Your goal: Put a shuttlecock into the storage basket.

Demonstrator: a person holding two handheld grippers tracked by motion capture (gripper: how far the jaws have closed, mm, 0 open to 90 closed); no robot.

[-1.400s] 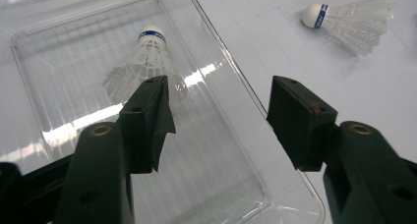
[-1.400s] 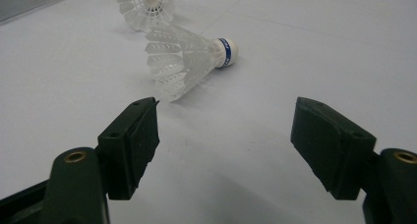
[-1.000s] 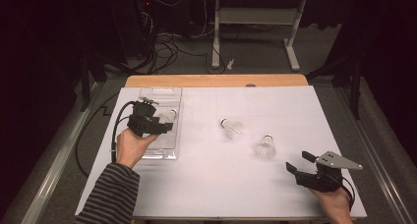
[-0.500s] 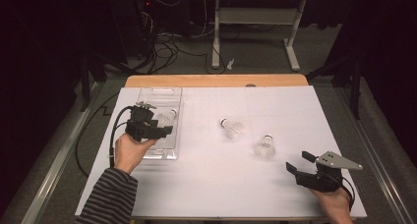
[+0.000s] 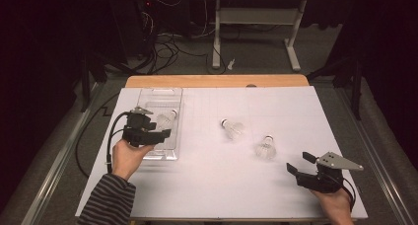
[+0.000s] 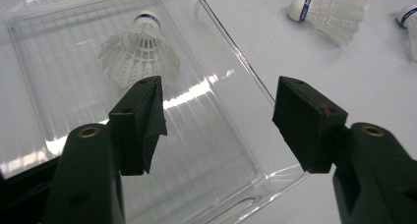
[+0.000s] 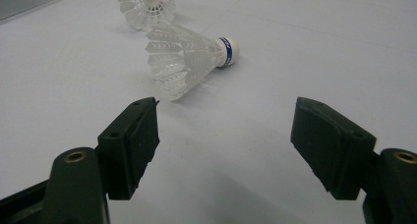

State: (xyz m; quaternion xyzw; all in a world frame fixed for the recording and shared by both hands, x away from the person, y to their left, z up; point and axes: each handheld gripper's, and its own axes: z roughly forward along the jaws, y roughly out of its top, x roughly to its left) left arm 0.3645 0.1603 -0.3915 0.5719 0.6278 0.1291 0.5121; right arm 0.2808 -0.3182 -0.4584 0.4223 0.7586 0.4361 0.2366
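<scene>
**Clear plastic, white feathers, matt black pads**

Clear, glossy ribbed plastic for the tray (image 6: 231,94), throwing bright glare. White, feathery-looking skirts and smooth white caps with blue bands on the shuttlecock in the tray (image 6: 140,49) and the two shuttlecocks (image 5: 231,129) (image 7: 189,54) outside. Matt white, paper-like sheet over the table (image 5: 217,185), bare wood at its far edge. Matt black, slightly rough pads on the left gripper (image 6: 219,121) and right gripper (image 7: 226,145).

Shuttlecocks: three in total. One shuttlecock (image 5: 167,119) lies inside the clear plastic tray (image 5: 158,96). Two lie on the white table (image 5: 207,180): one shuttlecock (image 5: 232,129) near the middle and one shuttlecock (image 5: 266,147) just beside it to the right. Trays: one. Hand-held grippers: two, the left hand-held gripper (image 5: 160,133) and the right hand-held gripper (image 5: 300,163). Tables: one.
</scene>
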